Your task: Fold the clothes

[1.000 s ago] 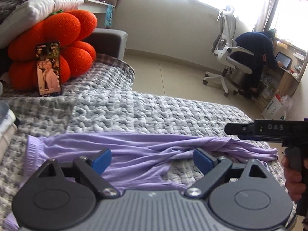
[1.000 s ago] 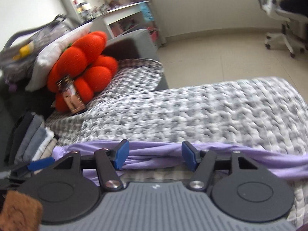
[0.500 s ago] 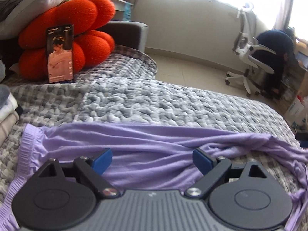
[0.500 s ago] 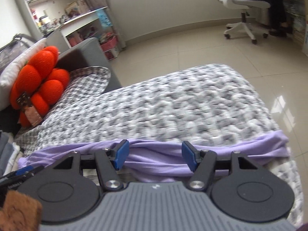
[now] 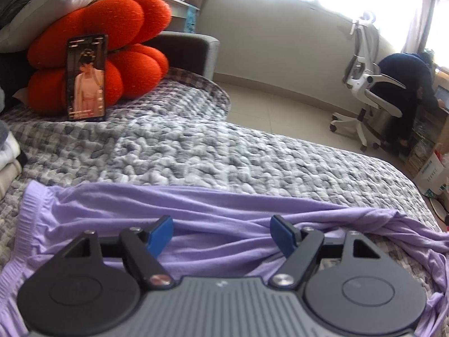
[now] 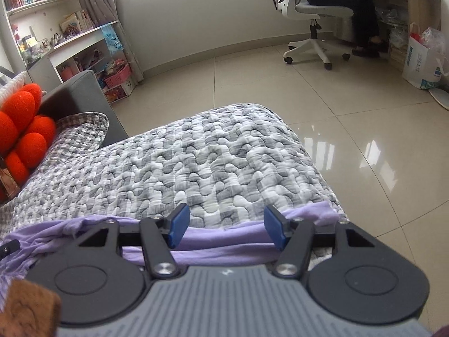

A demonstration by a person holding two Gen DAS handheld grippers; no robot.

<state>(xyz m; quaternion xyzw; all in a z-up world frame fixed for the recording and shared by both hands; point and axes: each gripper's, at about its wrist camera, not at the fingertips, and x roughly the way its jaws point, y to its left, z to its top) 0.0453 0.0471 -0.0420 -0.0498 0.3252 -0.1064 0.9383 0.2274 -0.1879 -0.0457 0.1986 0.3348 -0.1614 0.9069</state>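
A lilac garment [image 5: 196, 216] lies crumpled in a long strip across the near part of a grey quilted cover [image 5: 224, 154]. Its ribbed hem shows at the left and a twisted bunch at the right. My left gripper [image 5: 221, 234] hovers open just above the middle of the cloth, with nothing between its blue pads. In the right wrist view the same lilac garment [image 6: 224, 238] runs under my right gripper [image 6: 224, 226], which is open over the cloth's right end near the cover's [image 6: 196, 163] edge.
An orange flower cushion [image 5: 112, 53] with a phone [image 5: 86, 77] leaning on it sits at the back left. Folded clothes [image 5: 9, 157] are stacked at the left edge. Beyond the bed lies tiled floor [image 6: 336, 98], where a person sits in a white office chair [image 5: 370, 98].
Both grippers have swung to the right along the garment. The right one now looks over the cloth's right end and the floor. The left one sees more of the spread cloth. Both stay open.
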